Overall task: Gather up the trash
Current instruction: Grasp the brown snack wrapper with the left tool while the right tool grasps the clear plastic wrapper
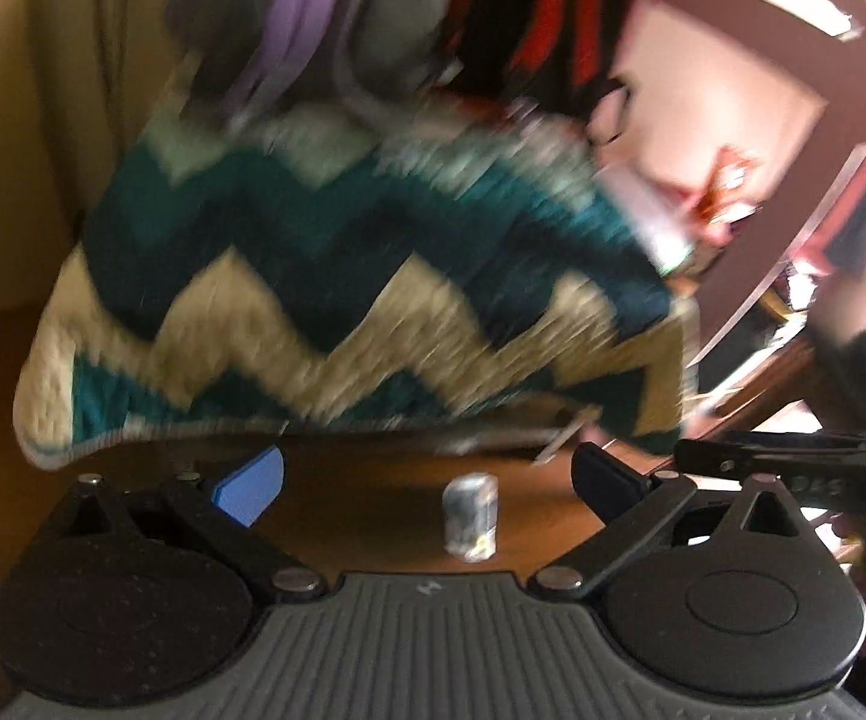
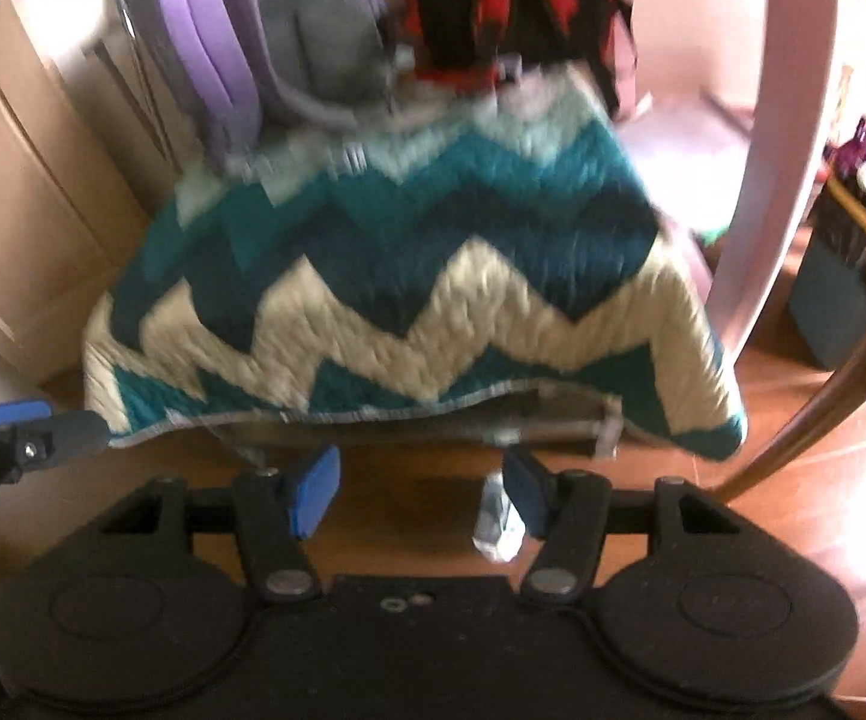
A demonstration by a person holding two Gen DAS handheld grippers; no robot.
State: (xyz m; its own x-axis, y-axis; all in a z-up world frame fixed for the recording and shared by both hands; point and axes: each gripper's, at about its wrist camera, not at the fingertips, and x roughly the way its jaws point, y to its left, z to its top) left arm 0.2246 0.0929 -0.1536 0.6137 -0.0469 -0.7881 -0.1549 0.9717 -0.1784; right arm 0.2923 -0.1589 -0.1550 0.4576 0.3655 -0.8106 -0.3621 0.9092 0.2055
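A small crumpled clear-and-silver wrapper (image 1: 470, 522) lies on the brown wooden floor. In the left wrist view it sits low between the widely spread fingers of my left gripper (image 1: 426, 474), touching neither one. In the right wrist view the wrapper (image 2: 496, 525) lies on the floor just beside the right blue pad (image 2: 526, 498), partly hidden behind it. My right gripper (image 2: 420, 480) is open and grips nothing. Both views are blurred by motion.
A teal, navy and cream zigzag quilt (image 2: 408, 300) hangs over something just beyond the wrapper, its hem near the floor. Purple-grey and red-black bags (image 2: 324, 30) rest above it. A curved wooden chair leg (image 2: 817, 414) stands right, a beige cabinet (image 2: 6, 228) left.
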